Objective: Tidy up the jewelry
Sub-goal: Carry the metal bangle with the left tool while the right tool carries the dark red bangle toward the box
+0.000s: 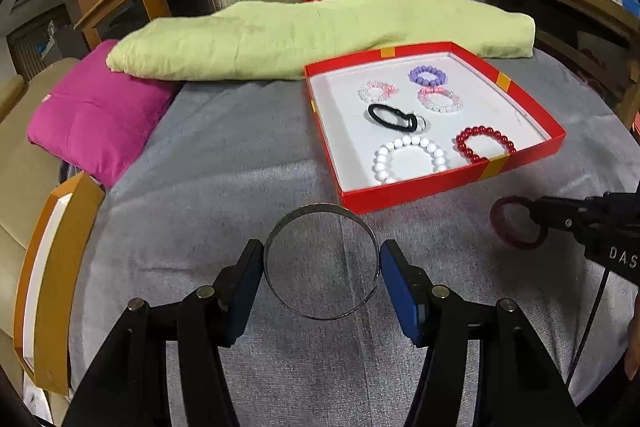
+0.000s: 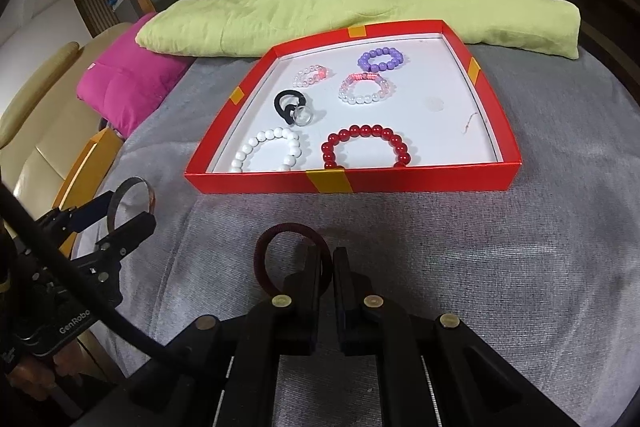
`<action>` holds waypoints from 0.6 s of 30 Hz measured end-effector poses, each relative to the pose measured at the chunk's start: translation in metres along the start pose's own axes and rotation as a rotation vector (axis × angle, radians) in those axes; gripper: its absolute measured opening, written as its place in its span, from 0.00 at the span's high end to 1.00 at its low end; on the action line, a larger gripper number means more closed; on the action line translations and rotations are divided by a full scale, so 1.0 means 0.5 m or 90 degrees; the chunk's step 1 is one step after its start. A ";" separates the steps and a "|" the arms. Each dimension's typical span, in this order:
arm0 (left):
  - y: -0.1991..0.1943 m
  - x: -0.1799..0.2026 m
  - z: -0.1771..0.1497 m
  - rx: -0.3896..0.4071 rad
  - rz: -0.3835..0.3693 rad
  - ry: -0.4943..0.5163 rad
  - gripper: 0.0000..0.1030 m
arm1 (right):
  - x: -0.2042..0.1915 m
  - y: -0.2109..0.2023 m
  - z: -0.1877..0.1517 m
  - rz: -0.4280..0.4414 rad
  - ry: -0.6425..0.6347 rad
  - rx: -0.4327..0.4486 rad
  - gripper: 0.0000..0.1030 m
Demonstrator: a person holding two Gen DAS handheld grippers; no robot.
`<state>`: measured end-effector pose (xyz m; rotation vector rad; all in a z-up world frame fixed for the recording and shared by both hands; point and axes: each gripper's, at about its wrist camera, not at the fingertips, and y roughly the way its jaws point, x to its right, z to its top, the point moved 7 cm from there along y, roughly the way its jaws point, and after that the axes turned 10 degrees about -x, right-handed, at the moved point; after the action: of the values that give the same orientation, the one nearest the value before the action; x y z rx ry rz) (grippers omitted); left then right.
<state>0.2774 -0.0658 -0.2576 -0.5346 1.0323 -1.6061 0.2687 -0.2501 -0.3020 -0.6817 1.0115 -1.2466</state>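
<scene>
Black tongs [image 1: 322,267] with blue pads [image 1: 394,267], brass rivets, black cable.

"GenRobo" reads on the left gripper [image 2: 132,213]; "DAS" on the right gripper [image 1: 534,213].

The left gripper [image 1: 322,263] points downward, its blue pads [image 1: 394,277] pressed against the sides of a metal bangle [image 1: 320,263] — the right gripper [image 2: 330,263] is clamped tight on a dark red hair tie [image 2: 280,233], tilted downward too

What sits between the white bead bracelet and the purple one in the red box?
In the left wrist view, the black hair tie with a small clear ring lies between the white bead bracelet and the purple bracelet.
</scene>
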 end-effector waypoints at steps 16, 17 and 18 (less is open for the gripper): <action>0.081 0.006 -0.038 -0.094 -0.017 -0.031 0.39 | 0.040 0.030 -0.016 -0.080 0.007 -0.038 0.93; 0.082 0.007 -0.039 -0.096 -0.016 -0.030 0.39 | 0.041 0.031 -0.017 -0.079 0.008 -0.038 0.93; 0.082 0.005 -0.038 -0.096 -0.016 -0.030 0.39 | 0.042 0.032 -0.017 -0.078 0.008 -0.038 0.93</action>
<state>0.2839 -0.0625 -0.3023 -0.6867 1.1210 -1.5380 0.2683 -0.2659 -0.3244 -0.7929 1.0341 -1.3325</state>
